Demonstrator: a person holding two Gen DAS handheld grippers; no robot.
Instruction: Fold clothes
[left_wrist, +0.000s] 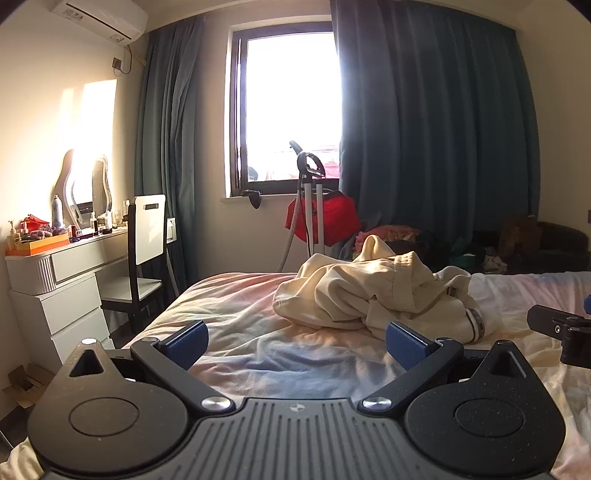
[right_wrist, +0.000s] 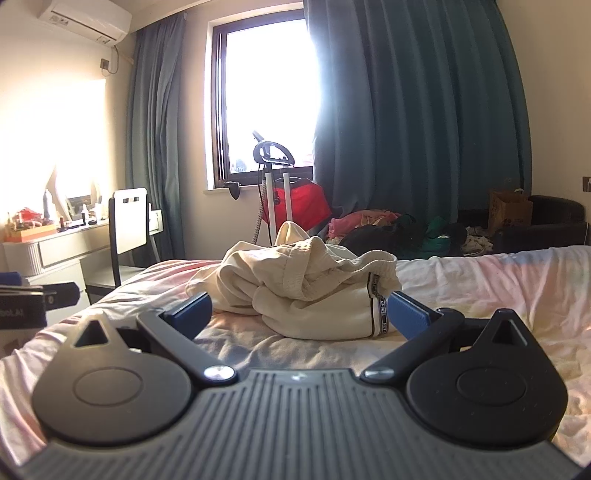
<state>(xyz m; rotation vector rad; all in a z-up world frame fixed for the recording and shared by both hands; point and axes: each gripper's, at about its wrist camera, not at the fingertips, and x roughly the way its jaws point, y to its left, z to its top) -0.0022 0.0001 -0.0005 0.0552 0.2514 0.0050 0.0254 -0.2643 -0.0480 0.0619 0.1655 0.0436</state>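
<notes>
Nearest, left gripper (left_wrist: 295, 341): jaws spread wide, blue pads (left_wrist: 188, 341) bare, gripping nothing, hovering low over the bed (left_wrist: 240, 314). Just beyond the right pad, touching or nearly touching, the near edge of the cream garment (left_wrist: 373, 295). At far right of the left view, a black part of the right gripper.

Right gripper (right_wrist: 301, 314): jaws likewise wide apart, nothing clamped. Between the pads (right_wrist: 410, 314), the garment's near bulge (right_wrist: 317, 291); right pad against or just beside the striped band (right_wrist: 376, 310) on the cloth, contact not certain. Left pad clear of the fabric.

Garment: cream, thick, crumpled into a loose heap on the pale pink sheet, unfolded. Ribbed waistband or hem curling along the top, a dark-and-white lettered tape running down the near right side. Heap longer side to side than front to back, lying roughly across both views; one lobe sticking up at the back toward the window (right_wrist: 266, 96). Which end is which: cannot tell.

Farther off: a white chair (left_wrist: 147, 236) and dresser (left_wrist: 70, 266) at left, a garment steamer (left_wrist: 312, 192) with a red bag (left_wrist: 332, 218) under the window, blue curtains (left_wrist: 436, 129), a pile of clothes (right_wrist: 388, 225) past the bed, a dark armchair (right_wrist: 546, 221) at right.
</notes>
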